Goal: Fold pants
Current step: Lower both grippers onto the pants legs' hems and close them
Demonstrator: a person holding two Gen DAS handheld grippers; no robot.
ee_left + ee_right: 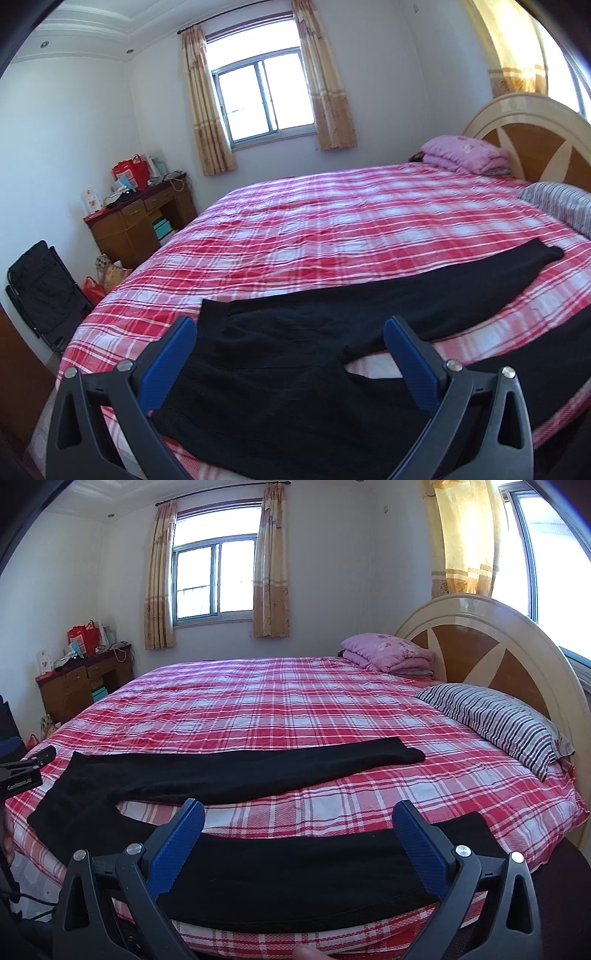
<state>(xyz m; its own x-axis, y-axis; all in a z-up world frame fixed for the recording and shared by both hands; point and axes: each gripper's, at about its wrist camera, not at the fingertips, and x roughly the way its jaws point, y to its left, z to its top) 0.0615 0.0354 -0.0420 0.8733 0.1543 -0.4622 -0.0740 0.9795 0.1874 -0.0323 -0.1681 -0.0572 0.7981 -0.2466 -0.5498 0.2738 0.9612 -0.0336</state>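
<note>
A bed in red plaid carries black pants spread flat, a striped pillow and a folded pink quilt

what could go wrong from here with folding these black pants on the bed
1. The near leg of the black pants lies along the bed's edge, so a sloppy pinch could drag it off the checked bedspread.
2. Both the left gripper and right gripper are open and hold nothing; closing too deep may grab the bedspread along with the fabric.
3. The legs are splayed apart, so the fold may come out misaligned.
</note>
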